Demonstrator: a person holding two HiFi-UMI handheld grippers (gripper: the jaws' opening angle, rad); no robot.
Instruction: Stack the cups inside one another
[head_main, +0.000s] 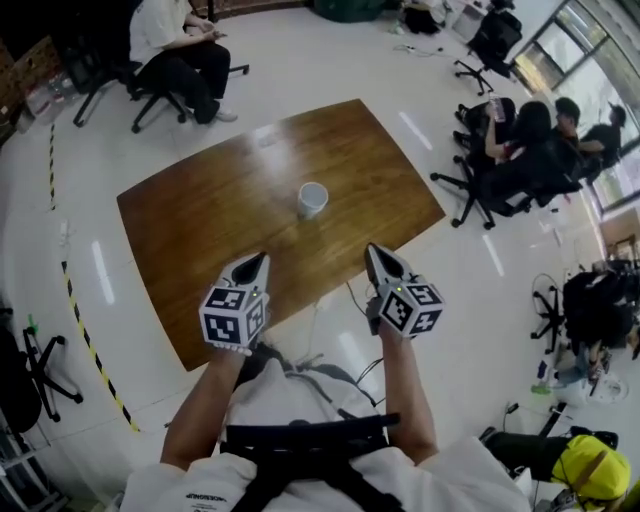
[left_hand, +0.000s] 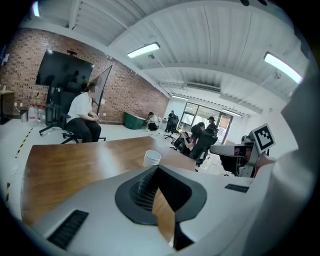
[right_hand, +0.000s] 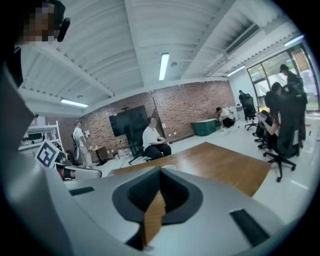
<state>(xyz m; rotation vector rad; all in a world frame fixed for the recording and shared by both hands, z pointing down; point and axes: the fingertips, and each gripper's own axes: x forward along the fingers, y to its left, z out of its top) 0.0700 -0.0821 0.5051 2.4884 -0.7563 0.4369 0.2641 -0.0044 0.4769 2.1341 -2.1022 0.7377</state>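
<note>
Left gripper (head_main: 260, 262) and right gripper (head_main: 372, 252) (square-marker cubes (head_main: 233, 318) atop) are closed, empty, apart from the white cups (head_main: 312, 199).

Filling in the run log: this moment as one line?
left gripper shut, empty | right gripper shut, empty | cups stacked on table, clear of both

The person wears a white short-sleeved shirt (head_main: 290, 395) with small dark print on one sleeve, crossed by black harness straps (head_main: 300, 437). The left tool (head_main: 256, 262) and right tool (head_main: 374, 254) are grey, each bearing a black-and-white square-marker cube.
</note>
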